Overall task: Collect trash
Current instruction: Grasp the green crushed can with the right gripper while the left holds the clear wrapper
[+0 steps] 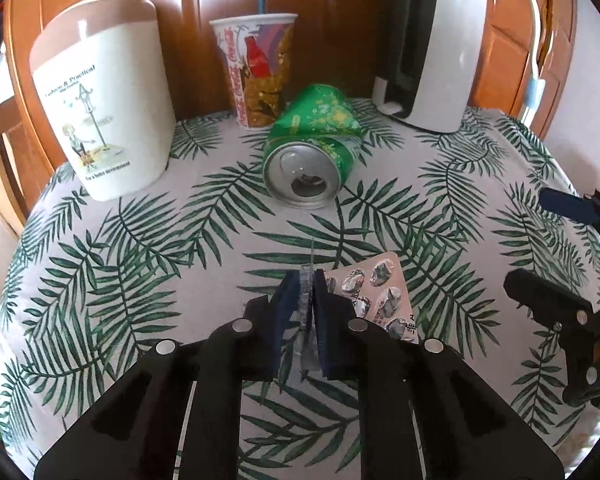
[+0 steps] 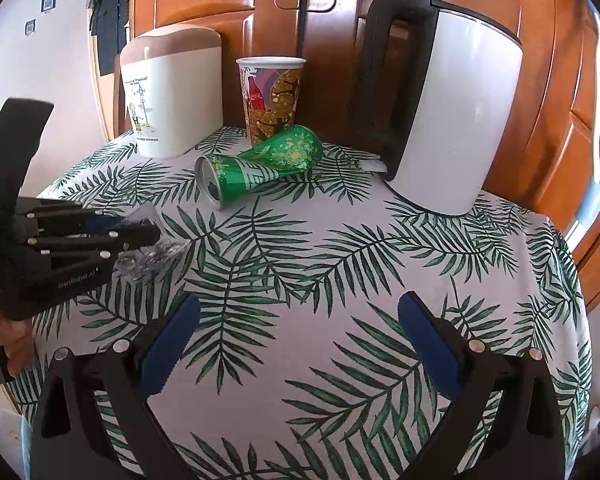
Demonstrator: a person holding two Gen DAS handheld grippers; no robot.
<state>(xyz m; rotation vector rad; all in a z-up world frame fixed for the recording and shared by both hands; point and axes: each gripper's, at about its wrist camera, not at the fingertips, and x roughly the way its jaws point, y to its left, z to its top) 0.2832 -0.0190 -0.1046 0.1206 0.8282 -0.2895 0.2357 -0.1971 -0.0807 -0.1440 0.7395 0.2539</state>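
My left gripper (image 1: 305, 282) is shut on a thin clear plastic blister strip (image 1: 307, 312), held edge-on just above the leaf-print tablecloth (image 1: 180, 264). Beside its right finger lies an emptied foil blister pack (image 1: 380, 294). A crushed green can (image 1: 312, 148) lies on its side further back, mouth toward me. From the right wrist view, the left gripper (image 2: 156, 234) hovers at the left with the clear strip (image 2: 152, 254) hanging from it. The crushed can (image 2: 256, 168) rests behind it. My right gripper (image 2: 300, 304) stands open over bare cloth, nothing between its fingers.
At the back stand a small cream bin with a beige lid (image 1: 104, 92), a printed paper cup (image 1: 256, 72) and a white kettle with a black handle (image 1: 432, 44). Wooden doors rise behind them. A hand (image 2: 16, 344) grips the left tool. The right gripper (image 1: 548, 248) shows at the right edge.
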